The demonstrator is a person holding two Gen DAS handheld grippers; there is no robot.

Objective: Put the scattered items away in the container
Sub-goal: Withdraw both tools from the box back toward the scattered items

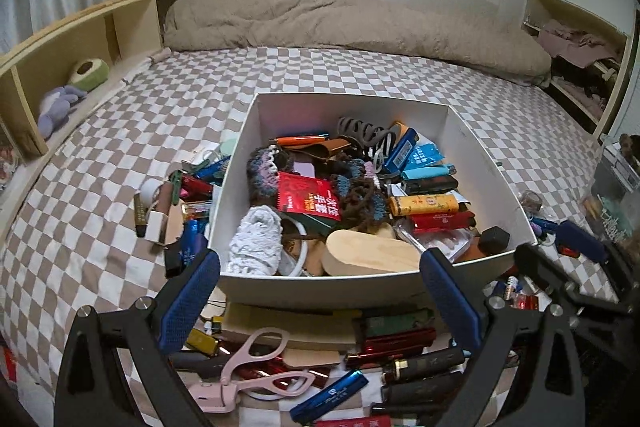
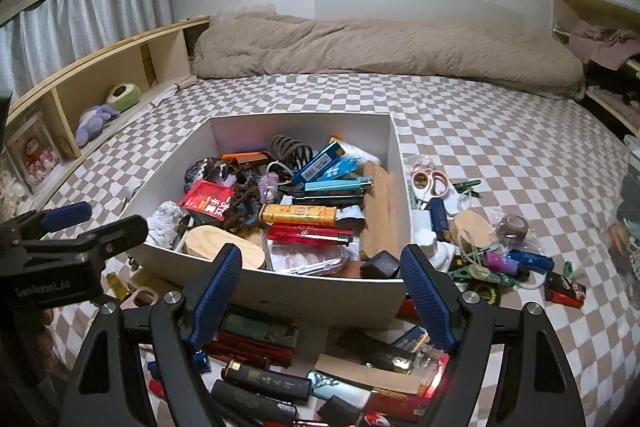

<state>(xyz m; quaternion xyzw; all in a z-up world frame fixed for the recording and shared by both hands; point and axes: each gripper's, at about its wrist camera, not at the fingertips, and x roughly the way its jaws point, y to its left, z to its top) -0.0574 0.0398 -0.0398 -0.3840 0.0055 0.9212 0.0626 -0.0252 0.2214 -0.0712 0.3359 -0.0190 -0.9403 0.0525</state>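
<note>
The box (image 1: pixel 256 131), already heaped with lighters and oddments, sits on the bed just beyond both grippers' wide-open, empty jaws, left (image 1: pixel 320 299) and right (image 2: pixel 322 291), apparently between picks, with the next calling for a dip to the pink scissors (image 1: pixel 256 371) below.

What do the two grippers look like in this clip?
Both match: the left gripper and right gripper have matte black triangular arms with cut-outs and silver pivot bolts. Their fingers are flat blue pads with a knurled texture. Seen from the right wrist, the left one's black body bears white lettering.
</note>
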